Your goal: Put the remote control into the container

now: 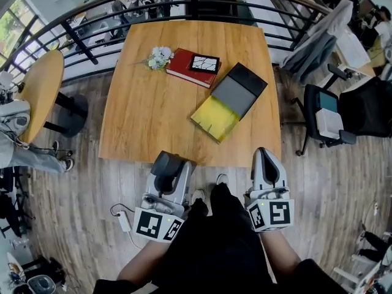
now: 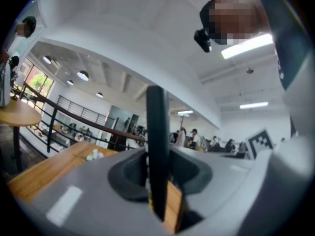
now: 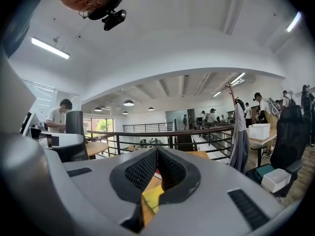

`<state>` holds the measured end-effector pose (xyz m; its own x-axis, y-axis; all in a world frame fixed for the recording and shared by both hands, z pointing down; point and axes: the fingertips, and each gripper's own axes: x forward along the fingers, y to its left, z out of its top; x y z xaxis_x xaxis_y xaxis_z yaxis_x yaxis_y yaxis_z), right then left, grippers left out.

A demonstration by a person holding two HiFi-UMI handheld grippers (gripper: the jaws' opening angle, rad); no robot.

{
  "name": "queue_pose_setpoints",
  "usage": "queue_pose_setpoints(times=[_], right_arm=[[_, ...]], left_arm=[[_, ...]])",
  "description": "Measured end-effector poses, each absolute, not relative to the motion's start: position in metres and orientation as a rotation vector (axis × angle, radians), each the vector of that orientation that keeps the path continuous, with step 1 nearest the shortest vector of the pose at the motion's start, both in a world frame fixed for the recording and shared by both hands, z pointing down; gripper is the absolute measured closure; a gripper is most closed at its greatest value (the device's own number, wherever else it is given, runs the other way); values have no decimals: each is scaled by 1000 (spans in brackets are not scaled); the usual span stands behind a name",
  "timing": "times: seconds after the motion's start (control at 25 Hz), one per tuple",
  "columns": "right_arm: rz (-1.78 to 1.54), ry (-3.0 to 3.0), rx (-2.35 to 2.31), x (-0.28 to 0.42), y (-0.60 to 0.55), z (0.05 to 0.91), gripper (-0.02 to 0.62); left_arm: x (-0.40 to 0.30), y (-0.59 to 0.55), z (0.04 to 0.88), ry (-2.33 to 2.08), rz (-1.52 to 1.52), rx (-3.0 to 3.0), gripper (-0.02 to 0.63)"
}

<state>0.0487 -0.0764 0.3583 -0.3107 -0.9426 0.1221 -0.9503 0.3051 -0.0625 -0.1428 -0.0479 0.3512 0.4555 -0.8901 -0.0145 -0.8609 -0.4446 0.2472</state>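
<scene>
My left gripper [image 1: 171,160] hangs just short of the wooden table's [image 1: 153,115] near edge, shut on a dark, thin remote control [image 1: 165,169]. In the left gripper view the remote control [image 2: 157,146] stands edge-on between the jaws of the left gripper [image 2: 158,157] and sticks out past them. The container [image 1: 229,100] is an open box, yellow inside with a grey and black lid part, lying on the table's right half ahead of both grippers. My right gripper [image 1: 264,154] is level with the left one, shut and empty. The right gripper [image 3: 157,152] looks toward the yellow container [image 3: 153,198].
A red book [image 1: 187,66] with a black-and-white card [image 1: 204,64] on it lies at the back of the table, beside a small white flower bunch [image 1: 159,57]. A black railing [image 1: 184,11] runs behind the table. An office chair [image 1: 324,118] stands to the right, a round table [image 1: 40,90] to the left.
</scene>
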Motion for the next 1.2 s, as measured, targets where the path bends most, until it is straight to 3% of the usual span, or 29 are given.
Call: queue_pose_setpoints(times=[0.84,1.2], right_arm=[[93,-2735,1439,65,-165,362,577],[211,-2729,1421,68,-179,376,577]], left_arm=[[-67,-148,399,-1649,-117,2383,503],[-41,-177,454,-1551,19,2355,503]])
